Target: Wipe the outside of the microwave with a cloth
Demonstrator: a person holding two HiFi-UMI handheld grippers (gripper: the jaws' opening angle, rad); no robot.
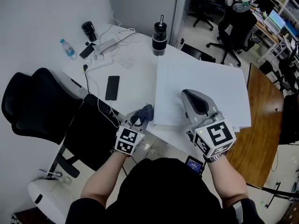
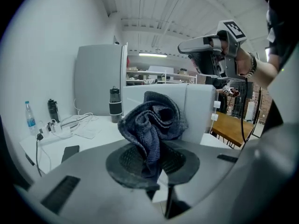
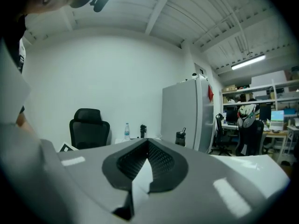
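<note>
We hold one bunched cloth (image 2: pixel 152 125) grasped in the left gripper's (image 1: pixel 140 118) fingers (image 2: pixel 124 160), just beside the left side of the one microwave (image 1: pixel 201 78) on the bench (image 1: pixel 135 73). The right gripper (image 1: pixel 196 101) hangs over the microwave's top, its fingers (image 3: pixel 166 162) clenched on nothing. Three bottles (image 1: pixel 159 38) and one phone (image 1: pixel 112 87) sit beyond.

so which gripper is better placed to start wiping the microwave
Left. The left gripper has its jaws clamped on the cloth, beside the microwave at its near-left corner. The right gripper is shut and empty over the microwave's top.
</note>
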